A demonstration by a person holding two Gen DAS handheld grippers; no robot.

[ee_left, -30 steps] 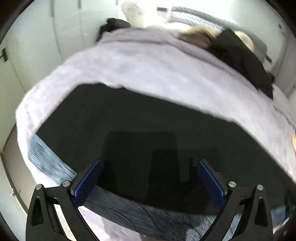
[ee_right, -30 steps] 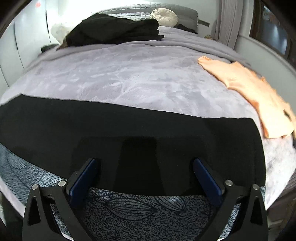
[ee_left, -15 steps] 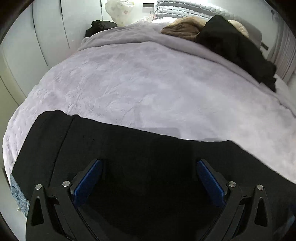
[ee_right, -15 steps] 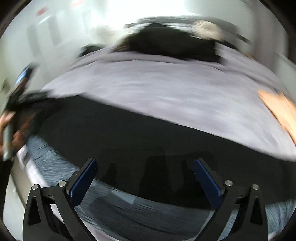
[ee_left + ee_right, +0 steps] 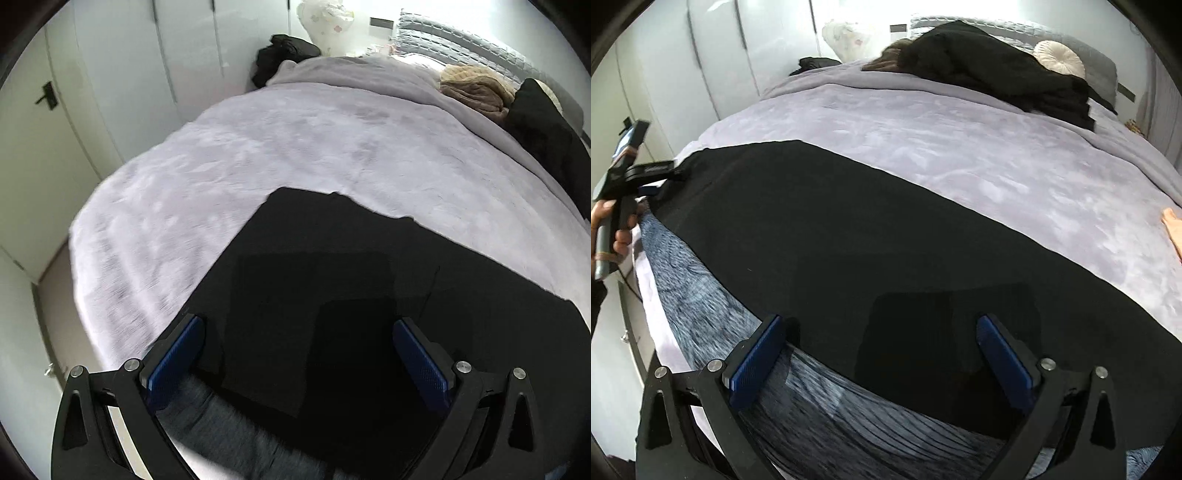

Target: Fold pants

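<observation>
Black pants lie flat along the near edge of a bed covered by a lilac blanket. In the left wrist view the pants' left end lies ahead of my left gripper, which is open and empty just above the cloth. My right gripper is open and empty over the pants' near edge, further right. The left gripper also shows at the far left of the right wrist view, at the pants' end.
A grey-blue patterned sheet hangs over the bed's near side. A black garment pile and brown clothes lie at the bed's far end. An orange garment lies at the right. White wardrobe doors stand to the left.
Both grippers have swung left along the pants. The left one now faces the pants' left end and the bed's left corner. Both stay open.
</observation>
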